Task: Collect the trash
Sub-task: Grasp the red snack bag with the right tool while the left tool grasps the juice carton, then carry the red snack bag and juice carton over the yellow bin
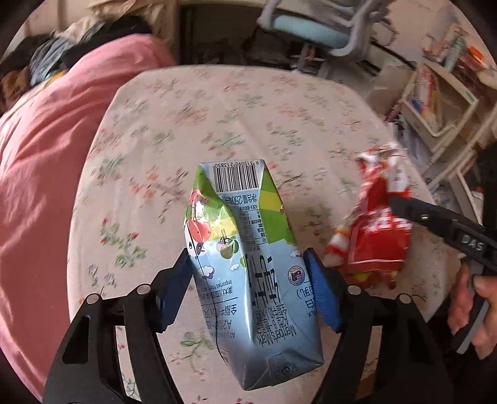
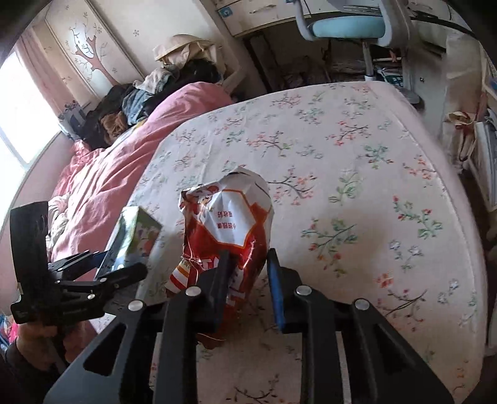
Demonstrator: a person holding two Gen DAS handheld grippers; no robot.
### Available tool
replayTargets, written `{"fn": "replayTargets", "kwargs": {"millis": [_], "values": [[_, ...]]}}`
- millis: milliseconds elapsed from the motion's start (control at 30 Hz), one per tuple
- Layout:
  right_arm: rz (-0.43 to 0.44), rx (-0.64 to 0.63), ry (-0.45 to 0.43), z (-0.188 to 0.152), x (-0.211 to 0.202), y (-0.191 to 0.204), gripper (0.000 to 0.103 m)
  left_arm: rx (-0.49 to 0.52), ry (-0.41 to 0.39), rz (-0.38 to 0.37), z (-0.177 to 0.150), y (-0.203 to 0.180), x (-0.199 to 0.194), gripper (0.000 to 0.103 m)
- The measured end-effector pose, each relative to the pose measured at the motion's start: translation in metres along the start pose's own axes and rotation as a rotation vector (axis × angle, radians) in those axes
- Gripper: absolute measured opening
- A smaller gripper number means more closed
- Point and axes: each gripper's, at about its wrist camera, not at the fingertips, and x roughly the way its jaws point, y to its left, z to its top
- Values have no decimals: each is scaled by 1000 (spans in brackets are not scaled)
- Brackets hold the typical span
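Above the floral bedsheet (image 2: 357,174), I have my left gripper (image 1: 248,264) clenched on the milk carton (image 1: 248,264) and my right gripper (image 2: 248,279) pinching the red snack bag (image 2: 226,223). Both pieces are lifted; next I need a bin, unseen.

light: daylight from window (image 2: 18,118), overexposed | blur: motion-smeared floral sheet (image 1: 217,118) | edges: fisheye bending, dark corners

Each wrist camera looks forward along its own fingers, down over the flowered bed (image 1: 217,124), very near the load. Both views share the bed, pink quilt (image 2: 124,167) and blue chair (image 2: 344,25).
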Motion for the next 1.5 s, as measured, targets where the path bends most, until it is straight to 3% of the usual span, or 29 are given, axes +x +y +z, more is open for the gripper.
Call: {"fn": "replayTargets", "kwargs": {"millis": [33, 67, 133, 200, 233, 267, 300, 367, 467, 700, 933, 1100, 1500], "values": [[-6, 30, 12, -2, 3, -5, 34, -16, 16, 10, 0, 2, 3, 69], [5, 47, 27, -2, 6, -5, 46, -20, 25, 15, -1, 4, 5, 72], [28, 87, 43, -4, 11, -10, 51, 0, 29, 45, -3, 1, 7, 83], [27, 80, 41, -4, 13, -9, 51, 18, 29, 78, -5, -1, 9, 84], [21, 71, 40, -3, 13, -8, 49, 29, 27, 85, -6, -3, 10, 83], [25, 69, 45, -3, 14, -8, 35, 43, 17, 85, -7, -5, 9, 71], [32, 71, 53, -3, 16, -8, 27, 58, 9, 82, -6, -7, 8, 66], [50, 72, 46, -2, 14, -6, 24, 27, 0, 31, -4, -2, 2, 61], [52, 37, -1, 1, 5, 2, 20, 9, -65, 27, -3, 1, -12, 60], [10, -64, -153, 6, -29, 33, 17, -53, -223, -25, 3, 5, -57, 61], [-31, -206, -318, -1, -77, 73, 17, -17, -327, -6, -6, -2, -97, 61], [-12, -199, -337, -18, -88, 79, 17, 25, -382, 28, -19, -7, -121, 61], [8, -166, -346, -52, -109, 80, 17, 12, -432, 42, -49, -6, -150, 61]]}}
